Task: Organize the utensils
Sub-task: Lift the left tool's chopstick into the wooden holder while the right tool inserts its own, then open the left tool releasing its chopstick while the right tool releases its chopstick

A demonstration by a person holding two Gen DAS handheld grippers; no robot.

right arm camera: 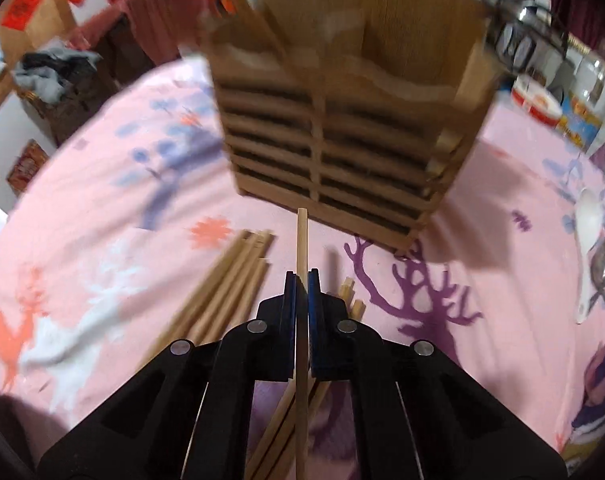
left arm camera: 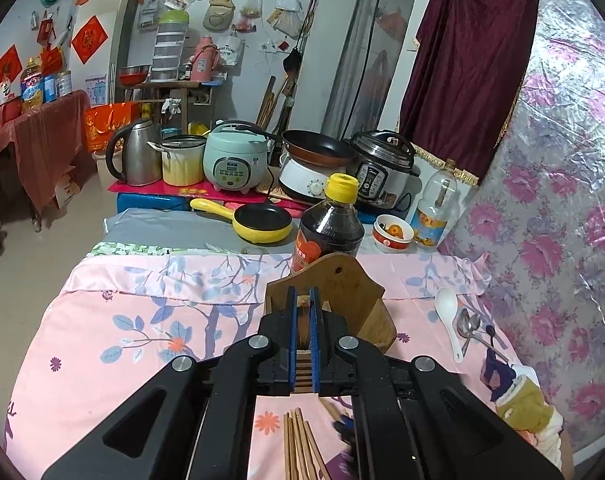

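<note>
Chopstick (right arm camera: 302,240) tip nears holder (right arm camera: 342,140) base edge, right gripper (right arm camera: 302,280) clamping it.

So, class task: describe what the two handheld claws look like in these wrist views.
Both match. The left claw and right claw have matte black angular linkage arms with triangular cut-outs, round silver pivot bolts, and two narrow fingers faced with blue pads. No cables, markings or sleeves show.

Tablecloth (left arm camera: 122,304): pink, printed with blue-grey leaves, purple branches and orange flowers. Utensil holder (right arm camera: 342,120): plain brown wood with slatted front. Chopsticks (right arm camera: 230,280): pale tan. Spoon (left arm camera: 448,312): white. Small pan (left arm camera: 262,222): yellow body, black inside. Sauce bottle (left arm camera: 328,232): dark, with yellow cap. Both grippers: black, with blue pads (right arm camera: 289,300). Curtain (left arm camera: 474,64): maroon with gold fringe.
</note>
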